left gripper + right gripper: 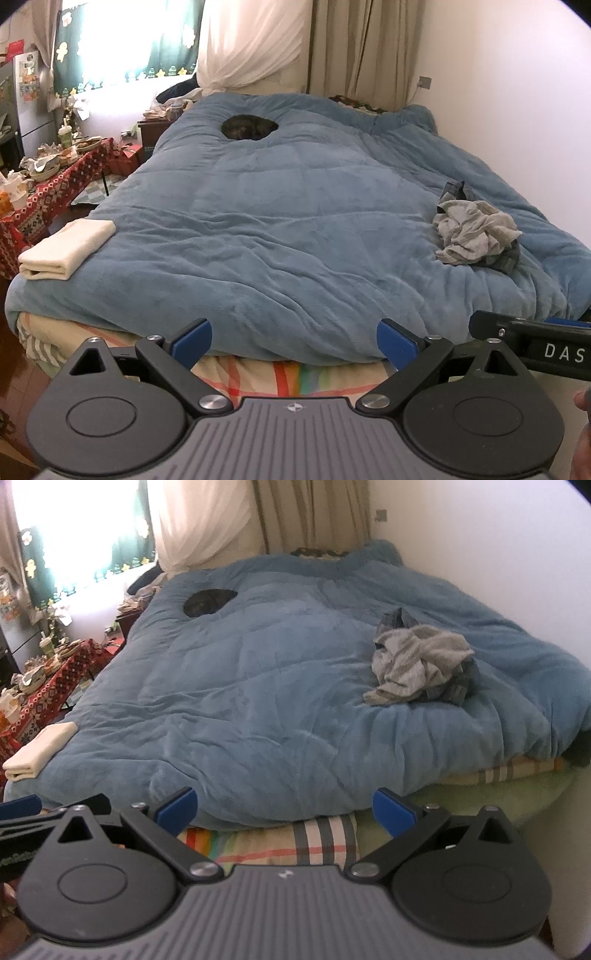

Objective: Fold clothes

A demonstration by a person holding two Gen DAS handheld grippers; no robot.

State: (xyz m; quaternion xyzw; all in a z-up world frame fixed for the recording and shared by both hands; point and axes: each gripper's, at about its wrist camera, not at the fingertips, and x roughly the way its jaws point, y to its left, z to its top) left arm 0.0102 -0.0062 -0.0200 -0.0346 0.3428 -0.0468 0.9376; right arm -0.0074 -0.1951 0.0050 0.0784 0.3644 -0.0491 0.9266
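A plush blue quilted comforter [288, 221] fills the frame. At right lies a crumpled grey garment heap [476, 230]; at lower left, a folded cream towel [64, 249]. The left gripper [294, 341] gapes wide along the bottom, holding nothing.

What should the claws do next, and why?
Probably reach the right claw toward the grey pile on the bed's right side. One cream item already lies folded at the left corner, the pile is still crumpled, and both claws, the left claw included, are open and empty at the bed's foot.
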